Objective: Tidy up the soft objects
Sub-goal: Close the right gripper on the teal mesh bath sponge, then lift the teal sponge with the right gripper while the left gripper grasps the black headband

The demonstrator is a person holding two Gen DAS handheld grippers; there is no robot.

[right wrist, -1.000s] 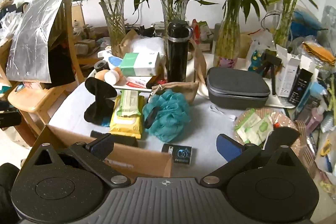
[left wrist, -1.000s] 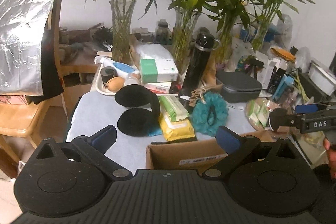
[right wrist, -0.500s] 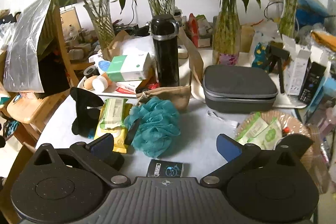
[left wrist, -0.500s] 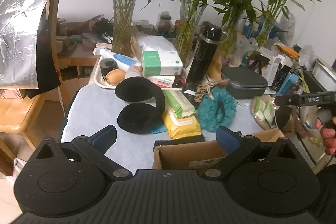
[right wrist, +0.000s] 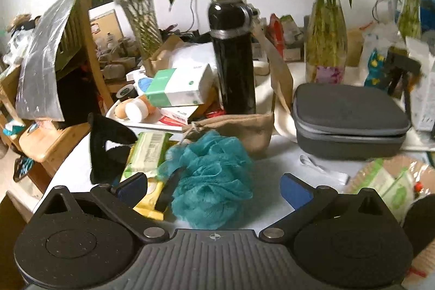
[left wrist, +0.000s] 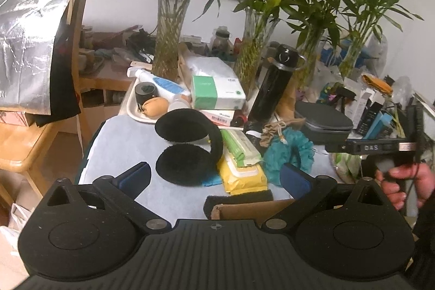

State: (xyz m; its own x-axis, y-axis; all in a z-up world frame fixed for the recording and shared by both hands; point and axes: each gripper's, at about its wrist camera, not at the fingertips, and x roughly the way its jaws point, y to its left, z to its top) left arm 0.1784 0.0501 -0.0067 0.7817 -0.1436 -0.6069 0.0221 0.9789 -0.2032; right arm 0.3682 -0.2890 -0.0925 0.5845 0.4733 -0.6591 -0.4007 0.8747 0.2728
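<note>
Up close, left gripper (left wrist: 214,177) jaws spread wide and empty, black earmuffs (left wrist: 187,147) on the surface just ahead between them, right gripper (right wrist: 214,188) jaws likewise parted, teal bath pouf (right wrist: 210,177) sitting between them, black bottle (right wrist: 233,56) upright beyond

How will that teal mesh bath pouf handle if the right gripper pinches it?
The teal pouf looks like loose, ruffled netting, so it should squash and feel light. Open fingers may grab only outer folds, letting it sag. It probably won't roll.
</note>
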